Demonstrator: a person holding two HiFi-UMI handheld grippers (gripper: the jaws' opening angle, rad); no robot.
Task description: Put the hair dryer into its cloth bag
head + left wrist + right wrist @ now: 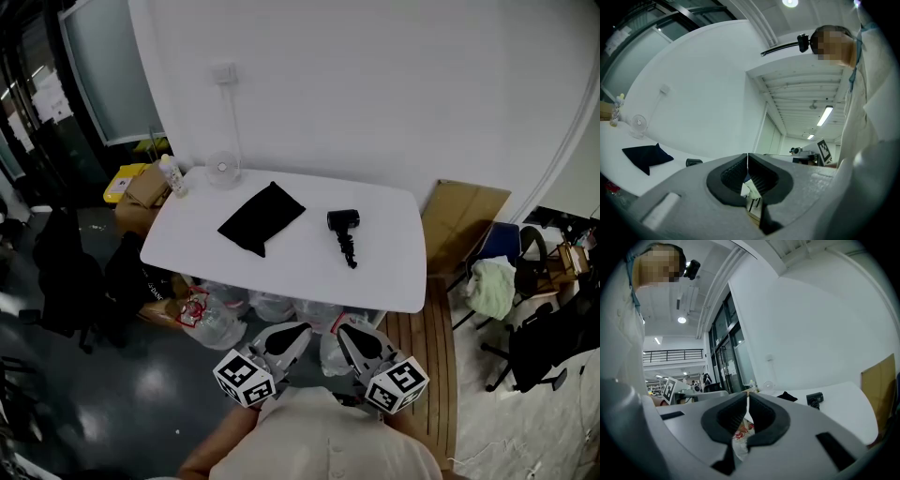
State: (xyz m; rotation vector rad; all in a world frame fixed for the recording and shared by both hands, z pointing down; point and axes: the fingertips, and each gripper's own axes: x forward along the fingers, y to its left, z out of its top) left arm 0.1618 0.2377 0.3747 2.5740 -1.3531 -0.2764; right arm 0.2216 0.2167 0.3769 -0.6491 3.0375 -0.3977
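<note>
Close against my chest, short of the near edge of the counter [394, 272], both claws sit level and side by side, tips toward it.

Left claw [292, 336]: clenched, pads meeting in a thin seam. Nothing between them and touching nothing.

Right claw [349, 337]: likewise pressed together and empty.

Hair dryer [343, 221]: black, lying on the white counter right of centre, well apart from both claws. A dark twisted length trails from it toward the near edge. That is probably its cord [349, 251], though it is too small to be sure.

Cloth bag [262, 217]: black and flat, lying left of the dryer. It is near the dryer but not touching, with bare counter between them. I can't make out its mouth.

Far left corner of the counter: a small clear fan [223, 169], with a bottle [172, 176] just beside it.

Under the near edge: clear plastic bags [220, 319] bunched on the floor, just ahead of my claw tips.

Right of the counter: a cardboard sheet [464, 220] leaning at the wall.

Left gripper view: bag and dryer show low at the left, beyond the closed jaws.

Right gripper view: dryer and bag both lie right of the jaws, with the bag to the dryer's left.
</note>
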